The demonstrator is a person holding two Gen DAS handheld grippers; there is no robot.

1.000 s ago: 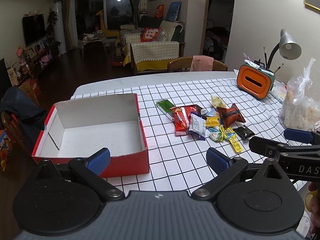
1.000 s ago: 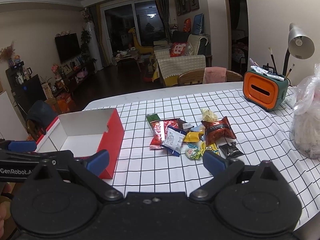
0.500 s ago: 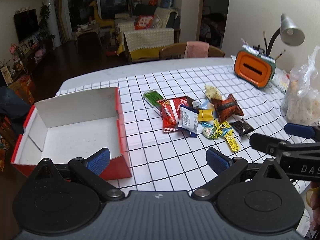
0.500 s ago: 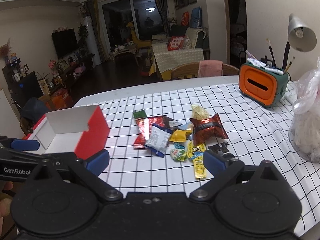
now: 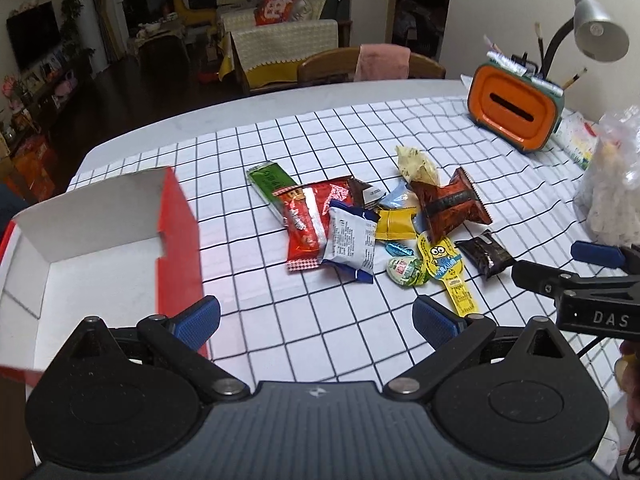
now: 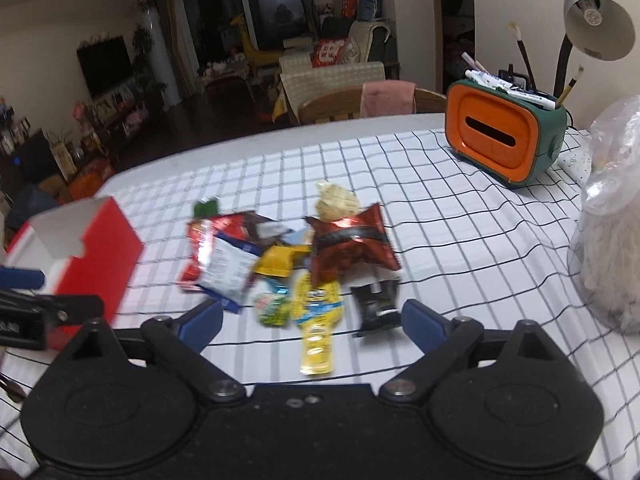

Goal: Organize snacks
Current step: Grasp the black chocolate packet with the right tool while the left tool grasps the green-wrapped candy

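A heap of wrapped snacks (image 5: 372, 228) lies near the middle of the surface (image 5: 320, 128), on a white cloth with a black grid, with a red packet (image 5: 306, 220) and a white-and-blue packet (image 5: 350, 242) on its left side, a dark red crinkled bag (image 5: 450, 204) on its right and a green bar (image 5: 270, 182) at its far left edge. A yellow cartoon-printed stick pack (image 6: 316, 320) and a small black packet (image 6: 376, 304) lie at the near edge of the heap. To the left, apart from the heap, stands an open red box (image 5: 178, 232) with a white inside. The left claw (image 5: 316, 318) hangs wide above bare cloth just near of the heap, with nothing between its blue pads. The right claw (image 6: 312, 320) hangs over the near edge of the heap, its jaws closing but still wide; the yellow stick pack lies in the gap, untouched by either pad. At the far right stand an orange and green organiser (image 5: 516, 114) holding pens, a desk lamp (image 5: 600, 34) and a clear plastic bag (image 5: 612, 196).
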